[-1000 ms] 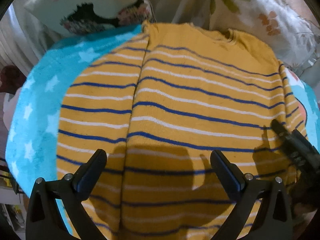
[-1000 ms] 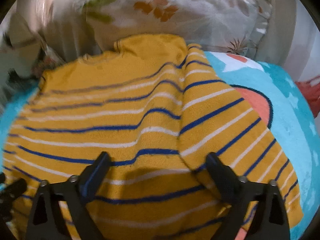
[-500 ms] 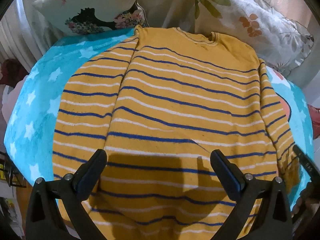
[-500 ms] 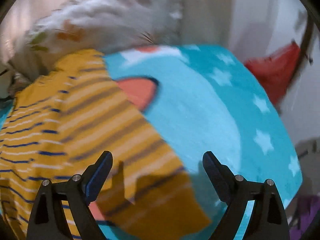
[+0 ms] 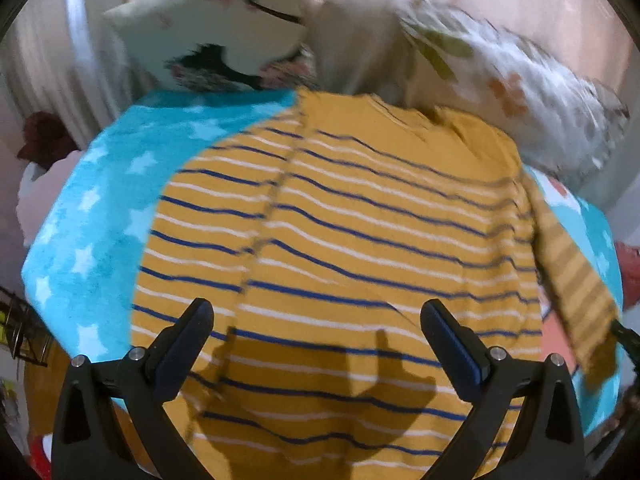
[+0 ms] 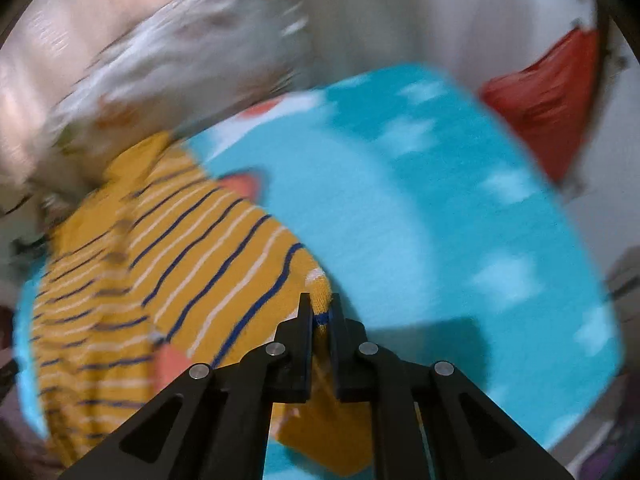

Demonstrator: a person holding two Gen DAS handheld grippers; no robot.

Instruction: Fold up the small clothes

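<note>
A mustard-yellow sweater [image 5: 360,240] with blue and white stripes lies flat, neck away from me, on a turquoise star blanket [image 5: 100,208]. My left gripper [image 5: 316,332] is open and empty, hovering over the sweater's lower body. In the right wrist view my right gripper [image 6: 320,308] is shut on the cuff end of the sweater's right sleeve [image 6: 224,264] and holds it a little off the blanket [image 6: 440,240]. That sleeve also shows in the left wrist view [image 5: 576,292] at the right edge, lifted.
Two floral pillows [image 5: 224,40] [image 5: 520,92] lean against the wall behind the sweater's neck. A red cloth [image 6: 548,100] lies past the blanket's right edge. The blanket's edge drops off at the left [image 5: 36,272].
My right gripper has closed on the right sleeve's cuff; it was open half a second ago. The left gripper stayed open and shifted slightly over the sweater.
</note>
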